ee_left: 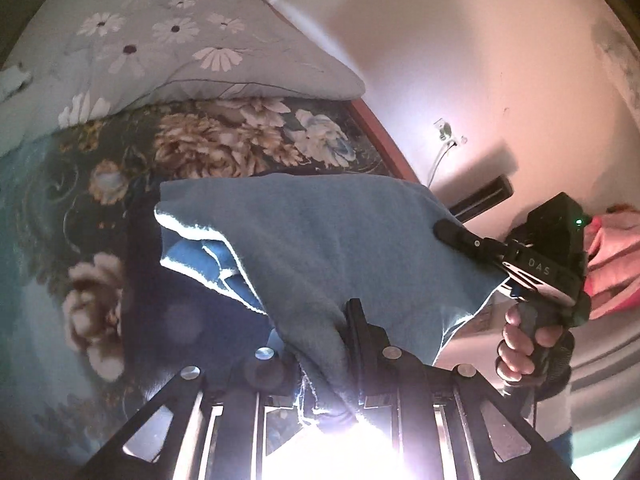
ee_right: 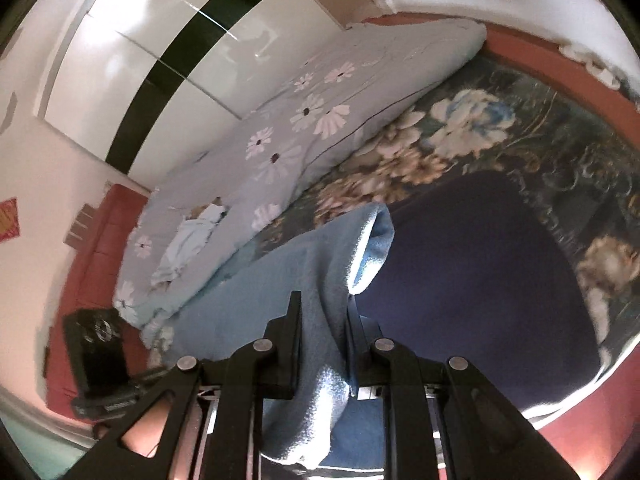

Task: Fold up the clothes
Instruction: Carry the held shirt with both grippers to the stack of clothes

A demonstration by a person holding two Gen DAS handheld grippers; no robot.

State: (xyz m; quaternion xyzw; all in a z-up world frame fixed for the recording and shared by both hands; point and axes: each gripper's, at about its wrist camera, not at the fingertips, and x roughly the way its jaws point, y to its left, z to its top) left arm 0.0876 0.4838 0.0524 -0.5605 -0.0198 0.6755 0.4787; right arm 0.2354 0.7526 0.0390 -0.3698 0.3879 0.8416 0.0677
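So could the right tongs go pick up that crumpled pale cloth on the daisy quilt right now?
Probably not yet. The right tongs are shut on the blue fleece, as are the left tongs. The pale cloth lies uncovered on the quilt, but the fleece must be released first.

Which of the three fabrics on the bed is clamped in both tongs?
The light blue fleece cloth, gripped by the left tongs and right tongs. The daisy quilt and dark floral bedspread lie untouched.
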